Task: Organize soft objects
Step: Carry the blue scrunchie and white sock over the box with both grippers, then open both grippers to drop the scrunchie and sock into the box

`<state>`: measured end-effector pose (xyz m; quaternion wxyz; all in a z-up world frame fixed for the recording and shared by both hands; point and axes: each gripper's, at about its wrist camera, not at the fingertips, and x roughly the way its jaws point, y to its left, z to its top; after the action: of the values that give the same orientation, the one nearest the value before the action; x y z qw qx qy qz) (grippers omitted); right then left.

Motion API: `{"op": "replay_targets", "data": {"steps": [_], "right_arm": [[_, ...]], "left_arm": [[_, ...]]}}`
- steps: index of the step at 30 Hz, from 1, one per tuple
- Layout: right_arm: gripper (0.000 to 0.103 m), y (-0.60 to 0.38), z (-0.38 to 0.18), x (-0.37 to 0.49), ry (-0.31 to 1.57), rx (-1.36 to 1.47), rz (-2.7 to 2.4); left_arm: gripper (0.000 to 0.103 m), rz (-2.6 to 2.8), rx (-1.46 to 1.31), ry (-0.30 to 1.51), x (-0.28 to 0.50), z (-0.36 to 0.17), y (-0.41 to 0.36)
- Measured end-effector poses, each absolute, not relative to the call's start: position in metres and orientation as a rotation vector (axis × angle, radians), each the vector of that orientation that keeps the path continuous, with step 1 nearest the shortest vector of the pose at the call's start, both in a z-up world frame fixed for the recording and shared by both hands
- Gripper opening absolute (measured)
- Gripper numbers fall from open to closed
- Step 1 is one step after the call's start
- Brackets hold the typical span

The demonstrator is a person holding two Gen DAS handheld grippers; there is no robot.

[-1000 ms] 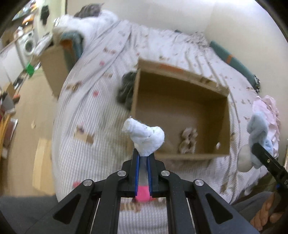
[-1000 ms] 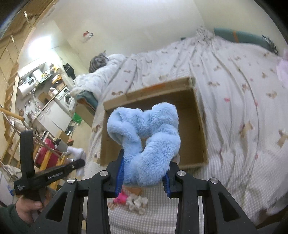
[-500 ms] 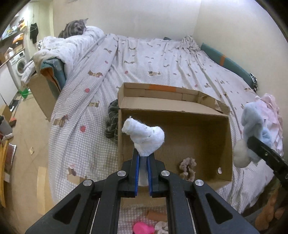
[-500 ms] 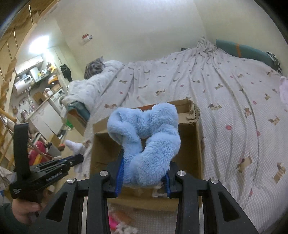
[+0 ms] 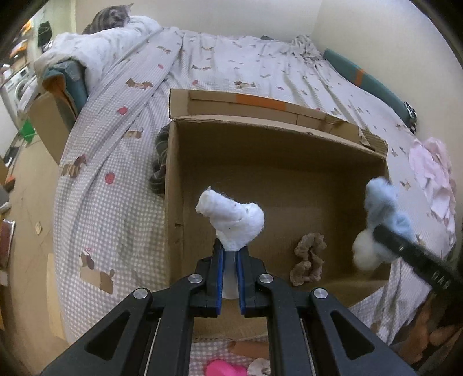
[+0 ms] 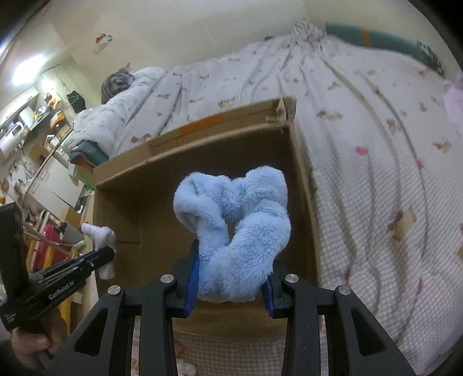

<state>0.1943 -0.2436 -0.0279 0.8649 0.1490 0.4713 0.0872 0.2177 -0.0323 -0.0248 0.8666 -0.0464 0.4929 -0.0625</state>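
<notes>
An open cardboard box lies on the bed, also in the right wrist view. My left gripper is shut on a white rolled cloth and holds it over the box's near left part. My right gripper is shut on a fluffy blue plush piece over the box's near right side. The plush and the cloth each show in the other view. A brown scrunchie lies on the box floor.
A dark striped cloth lies against the box's left wall. A pink item and a pale scrunchie lie in front of the box. Pink clothes lie at the right. A cat rests on the far bedding.
Both grippers have moved forward over the box with their loads still held. The box now fills more of both views.
</notes>
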Motion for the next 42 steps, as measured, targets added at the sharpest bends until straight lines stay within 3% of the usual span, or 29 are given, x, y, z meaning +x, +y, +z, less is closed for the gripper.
{"op": "replay_targets", "data": {"steps": [10, 20, 29, 31, 32, 34, 35, 36, 39, 41, 42], "right_arm": [[0.039, -0.217, -0.048, 0.199, 1.097, 0.215, 0.202], [0.04, -0.214, -0.056, 0.201, 1.143, 0.211, 0.201], [0.048, -0.215, -0.062, 0.202, 1.16, 0.25, 0.188], [0.051, -0.215, -0.061, 0.203, 1.152, 0.262, 0.191], [0.053, -0.215, -0.06, 0.203, 1.149, 0.266, 0.191], [0.053, -0.219, -0.058, 0.202, 1.146, 0.276, 0.189], [0.053, -0.22, -0.057, 0.201, 1.137, 0.286, 0.193], [0.053, -0.22, -0.055, 0.201, 1.129, 0.297, 0.198], [0.061, -0.224, -0.05, 0.2, 1.098, 0.328, 0.205], [0.075, -0.226, -0.046, 0.199, 1.078, 0.345, 0.204], [0.077, -0.227, -0.045, 0.2, 1.071, 0.351, 0.204]], "left_arm": [[0.008, -0.188, -0.104, 1.114, 0.22, -0.047, -0.042], [0.008, -0.177, -0.096, 1.087, 0.218, -0.042, -0.042], [0.014, -0.204, -0.096, 1.134, 0.218, -0.047, -0.049], [0.019, -0.22, -0.116, 1.143, 0.219, -0.048, -0.049], [0.027, -0.225, -0.127, 1.142, 0.219, -0.048, -0.048], [0.048, -0.222, -0.146, 1.135, 0.218, -0.047, -0.047], [0.065, -0.214, -0.153, 1.129, 0.218, -0.045, -0.046], [0.072, -0.207, -0.16, 1.12, 0.218, -0.043, -0.045], [0.072, -0.204, -0.155, 1.1, 0.217, -0.038, -0.046], [0.072, -0.198, -0.136, 1.088, 0.216, -0.035, -0.047], [0.072, -0.192, -0.126, 1.083, 0.216, -0.034, -0.048]]}}
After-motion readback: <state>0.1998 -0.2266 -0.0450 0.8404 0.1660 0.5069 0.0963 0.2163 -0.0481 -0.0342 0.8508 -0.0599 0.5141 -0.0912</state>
